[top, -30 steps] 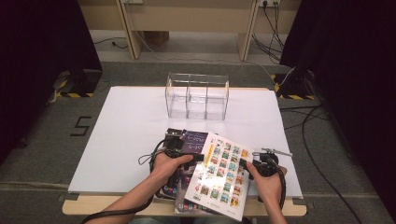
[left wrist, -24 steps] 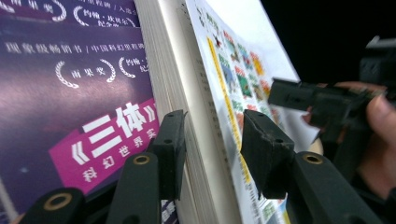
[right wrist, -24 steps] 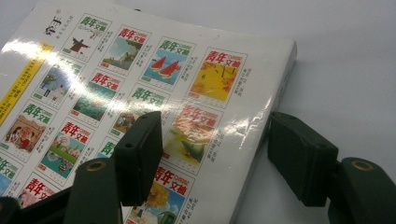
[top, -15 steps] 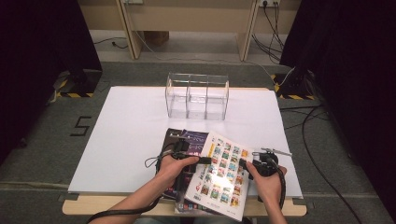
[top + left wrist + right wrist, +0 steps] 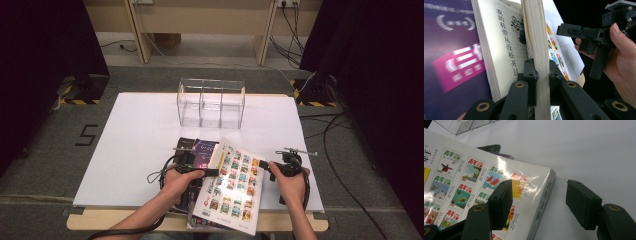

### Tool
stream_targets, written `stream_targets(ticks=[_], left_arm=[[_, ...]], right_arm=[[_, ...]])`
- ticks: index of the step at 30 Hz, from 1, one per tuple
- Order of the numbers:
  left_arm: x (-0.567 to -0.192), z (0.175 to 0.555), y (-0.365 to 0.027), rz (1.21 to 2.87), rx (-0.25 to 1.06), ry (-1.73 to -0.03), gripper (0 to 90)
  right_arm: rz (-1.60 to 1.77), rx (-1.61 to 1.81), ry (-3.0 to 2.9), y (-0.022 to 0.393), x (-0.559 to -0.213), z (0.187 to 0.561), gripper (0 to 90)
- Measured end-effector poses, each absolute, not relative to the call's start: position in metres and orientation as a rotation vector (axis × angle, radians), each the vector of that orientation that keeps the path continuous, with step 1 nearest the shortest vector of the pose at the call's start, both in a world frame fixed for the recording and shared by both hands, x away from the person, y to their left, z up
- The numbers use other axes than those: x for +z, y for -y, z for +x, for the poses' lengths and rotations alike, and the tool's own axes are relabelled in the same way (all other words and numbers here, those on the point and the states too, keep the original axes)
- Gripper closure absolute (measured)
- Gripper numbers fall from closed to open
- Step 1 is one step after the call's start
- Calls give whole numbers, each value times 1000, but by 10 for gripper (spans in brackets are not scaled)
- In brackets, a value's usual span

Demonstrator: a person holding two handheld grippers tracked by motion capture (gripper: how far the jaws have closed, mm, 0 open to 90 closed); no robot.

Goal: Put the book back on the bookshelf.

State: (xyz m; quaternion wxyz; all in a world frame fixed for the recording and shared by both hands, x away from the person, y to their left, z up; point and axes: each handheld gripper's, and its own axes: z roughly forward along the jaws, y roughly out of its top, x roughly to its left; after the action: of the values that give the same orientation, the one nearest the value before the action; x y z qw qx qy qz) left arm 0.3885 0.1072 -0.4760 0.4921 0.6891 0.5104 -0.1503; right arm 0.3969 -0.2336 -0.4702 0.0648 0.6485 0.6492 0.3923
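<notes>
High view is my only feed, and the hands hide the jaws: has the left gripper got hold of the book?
Observer: Yes. The left gripper has just been closing its jaws, which now pinch a thick block of pages edge-on.
Operator: And the right gripper?
Observer: The right gripper is open. One jaw hangs over the glossy cover, the other over the table, with the spine between them, apparently untouched.
Operator: What's on the open page?
Observer: The open page carries black Chinese text and a small drawing.
</notes>
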Motion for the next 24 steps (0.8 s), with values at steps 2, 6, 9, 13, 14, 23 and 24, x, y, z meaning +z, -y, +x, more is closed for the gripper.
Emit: stream_targets(ticks=[2, 6, 9, 13, 14, 23, 24], left_arm=[[-476, 388, -110, 1671, -370, -1244, 808], [-477, 387, -119, 1665, -369, -1260, 808], [-478, 386, -127, 1666, -371, -1272, 807], [-480, 385, -137, 1667, -378, -1292, 805], [-482, 385, -138, 1663, -385, -1302, 804], [-483, 386, -138, 1680, -376, -1304, 800], [-483, 386, -137, 1683, -375, -1304, 799]], right_arm=[[1951, 1173, -1990, 228, -471, 404, 387], [1948, 1161, -2017, 220, -473, 412, 387], [1942, 1183, -2041, 215, -475, 418, 387], [1945, 1202, -2057, 210, -475, 424, 379], [1936, 1218, -2074, 207, -476, 427, 379], [2006, 1275, -2127, 201, -478, 435, 366], [2026, 1289, -2131, 202, -480, 437, 353]])
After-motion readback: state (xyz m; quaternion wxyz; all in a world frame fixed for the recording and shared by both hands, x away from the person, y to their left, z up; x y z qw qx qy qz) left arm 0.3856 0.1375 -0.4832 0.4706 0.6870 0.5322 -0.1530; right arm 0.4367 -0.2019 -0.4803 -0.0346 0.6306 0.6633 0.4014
